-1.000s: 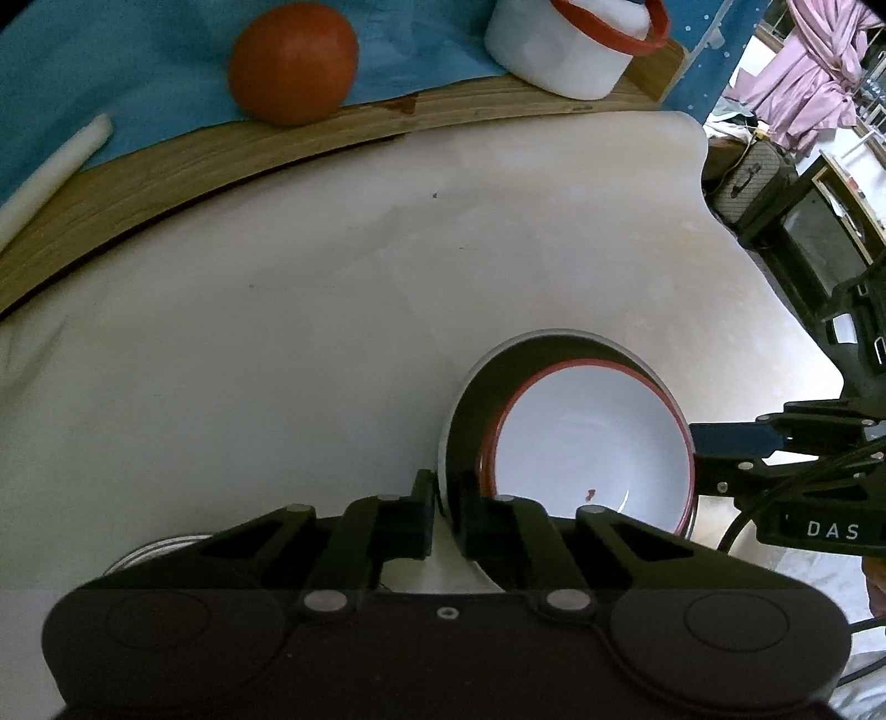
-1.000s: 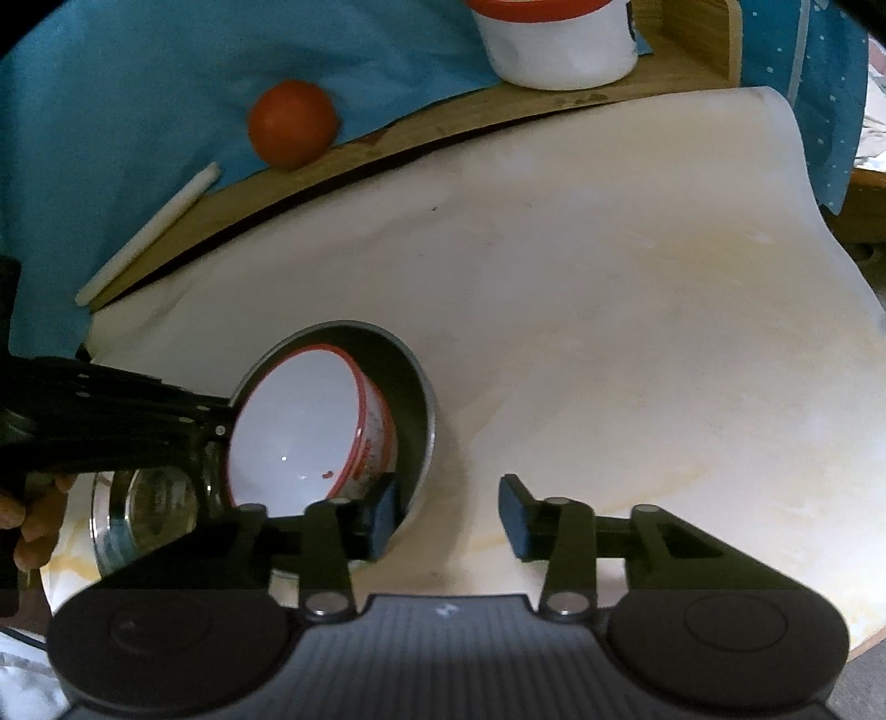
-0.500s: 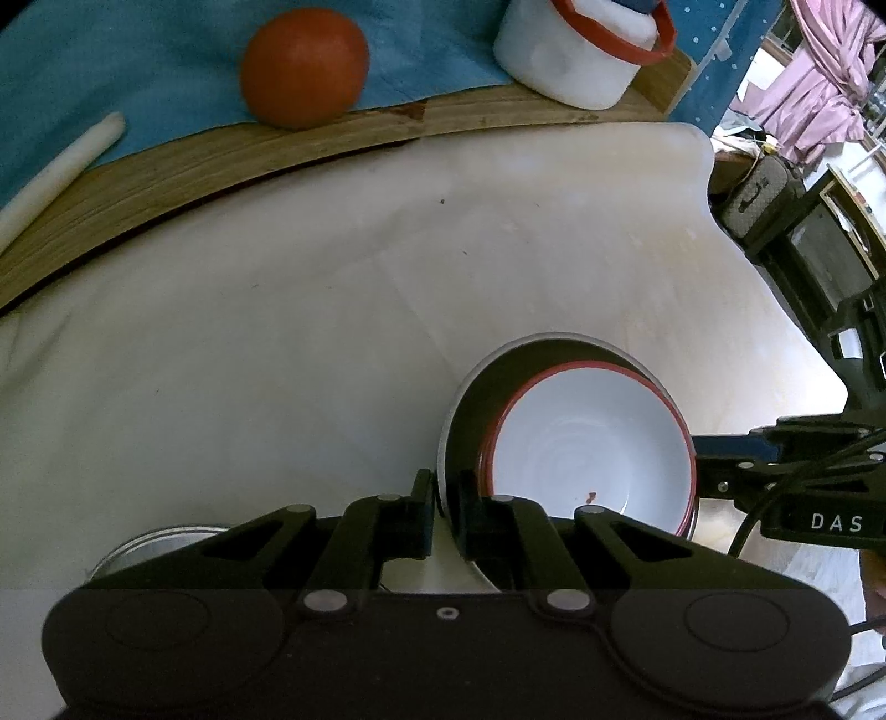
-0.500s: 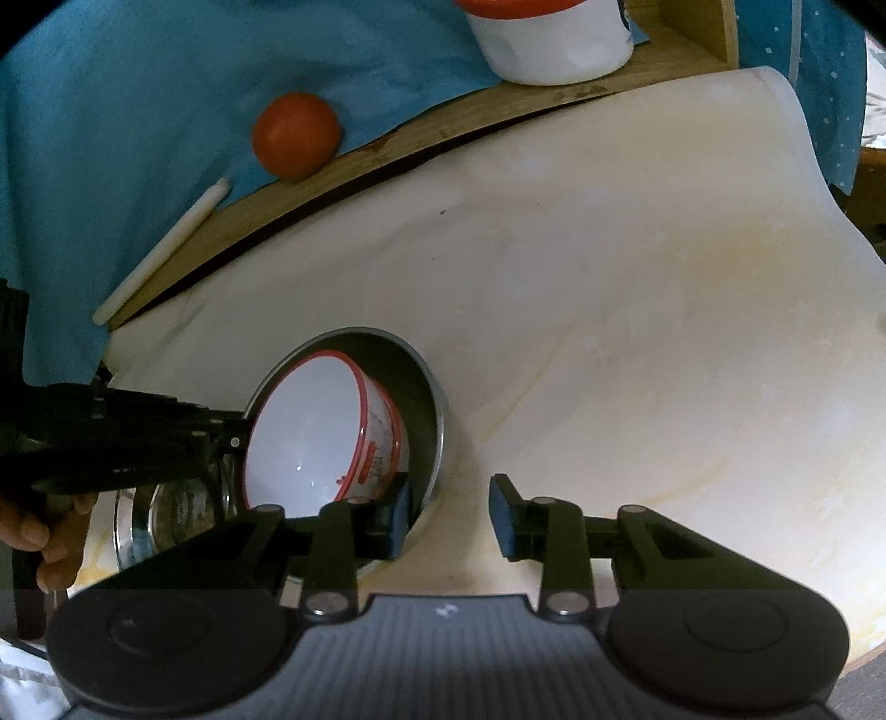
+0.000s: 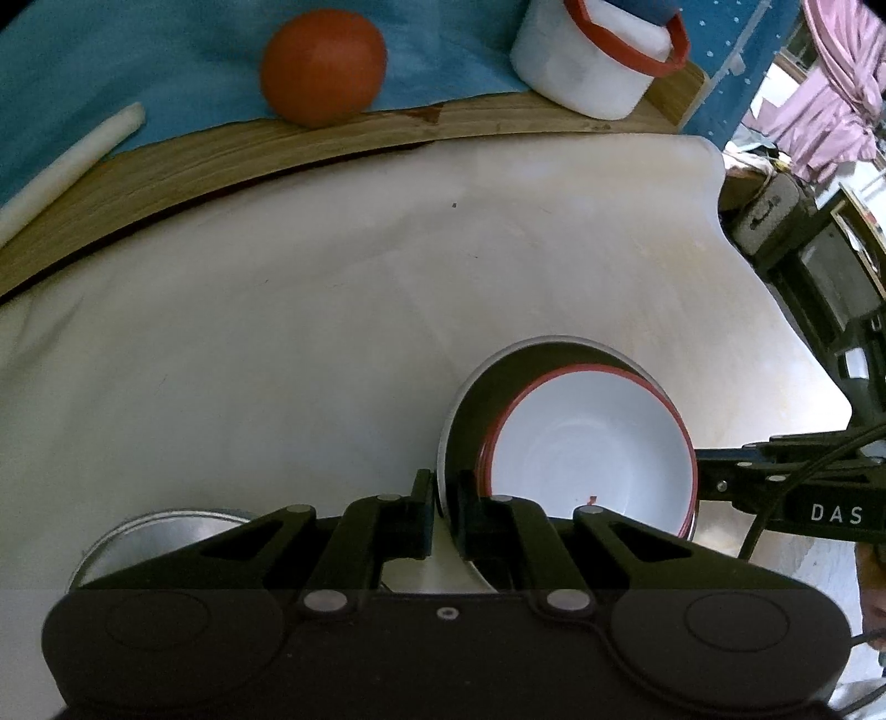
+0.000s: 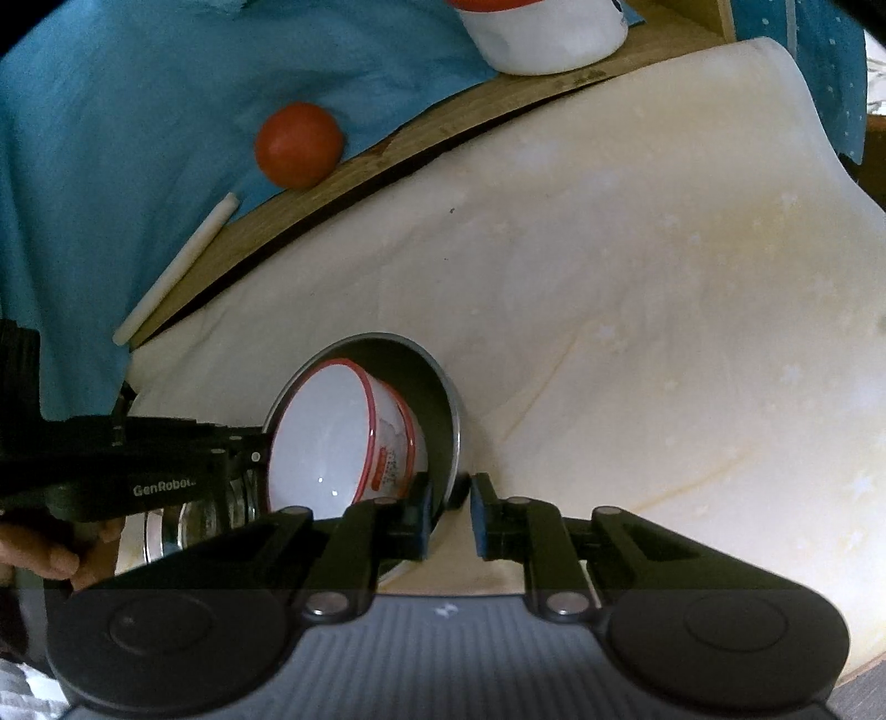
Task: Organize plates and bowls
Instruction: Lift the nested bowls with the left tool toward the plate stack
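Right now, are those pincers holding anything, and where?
Both grip the metal bowl by its rim: left gripper on one side, right gripper opposite.

Dim, soft light; fisheye bending at edges

The shiny round metal dish (image 5: 160, 531) is mostly hidden behind the left gripper's black body. The white tub with a red rim (image 6: 548, 33) is cut off by the top edge. A hand (image 6: 44, 554) is only partly in view at the left edge.
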Motion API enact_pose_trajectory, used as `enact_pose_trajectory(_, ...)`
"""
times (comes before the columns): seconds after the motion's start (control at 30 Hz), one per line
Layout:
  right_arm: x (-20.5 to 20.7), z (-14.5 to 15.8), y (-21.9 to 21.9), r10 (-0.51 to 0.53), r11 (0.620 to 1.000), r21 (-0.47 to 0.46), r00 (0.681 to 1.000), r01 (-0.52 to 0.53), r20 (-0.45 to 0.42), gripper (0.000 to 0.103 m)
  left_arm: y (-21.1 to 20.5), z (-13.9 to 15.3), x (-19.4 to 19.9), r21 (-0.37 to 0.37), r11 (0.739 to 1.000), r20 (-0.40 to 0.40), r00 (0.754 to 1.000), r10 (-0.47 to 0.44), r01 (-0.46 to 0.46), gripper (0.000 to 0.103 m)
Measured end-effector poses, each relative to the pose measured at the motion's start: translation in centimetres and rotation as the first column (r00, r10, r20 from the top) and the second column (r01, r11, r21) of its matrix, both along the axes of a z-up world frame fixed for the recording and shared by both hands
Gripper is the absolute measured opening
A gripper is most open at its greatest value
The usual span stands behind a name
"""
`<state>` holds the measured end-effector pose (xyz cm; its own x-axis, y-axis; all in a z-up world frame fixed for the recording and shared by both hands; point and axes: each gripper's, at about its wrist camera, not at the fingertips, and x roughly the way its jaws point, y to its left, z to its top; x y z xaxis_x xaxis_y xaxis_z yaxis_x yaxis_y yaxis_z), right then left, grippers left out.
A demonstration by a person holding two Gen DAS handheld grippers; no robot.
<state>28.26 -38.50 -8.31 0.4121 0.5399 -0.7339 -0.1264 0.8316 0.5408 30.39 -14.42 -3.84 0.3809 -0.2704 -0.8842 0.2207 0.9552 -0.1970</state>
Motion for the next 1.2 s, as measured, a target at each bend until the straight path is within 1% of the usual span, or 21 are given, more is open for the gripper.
enact_pose_trajectory(0.1, 0.1, 0.0, -0.2, -0.01, 1.0, 0.007, 1.0, 0.01, -0.007, 0.016, 0.0, 0.1, -0.2, 0.0, 1.0, 0.0, 1.0, 0.022, -0.022, 0.005)
enact_pose_trajectory(0.27, 0.3, -0.2, -0.6, -0.011, 1.0, 0.02, 1.0, 0.011, -0.026, 0.015, 0.1, 0.3, -0.4, -0.014, 0.997, -0.002, 0.997, 0.075, -0.075, 0.005)
enact_pose_trajectory(0.43, 0.4, -0.3, -0.9, 0.004, 1.0, 0.03, 0.999, -0.003, -0.05, 0.014, -0.3, 0.6, -0.8, -0.021, 0.994, 0.008, 0.994, 0.11, -0.11, 0.005)
enact_pose_trajectory(0.7, 0.6, 0.2, -1.6, 0.026, 0.999, 0.044, 0.998, -0.024, -0.052, 0.014, -0.5, 1.5, -1.8, -0.043, 0.983, 0.02, 0.983, 0.181, -0.18, 0.005)
enact_pose_trajectory(0.9, 1.0, 1.2, -1.3, 0.049, 0.998, 0.044, 0.998, -0.047, -0.033, 0.014, 0.2, 2.5, -2.3, -0.056, 0.979, 0.043, 0.979, 0.201, -0.198, 0.005)
enact_pose_trajectory(1.2, 0.9, 2.8, 0.8, 0.05, 0.998, 0.046, 0.999, -0.05, -0.014, 0.014, 3.0, 3.8, -3.1, -0.081, 0.975, 0.072, 0.974, 0.213, -0.207, 0.005)
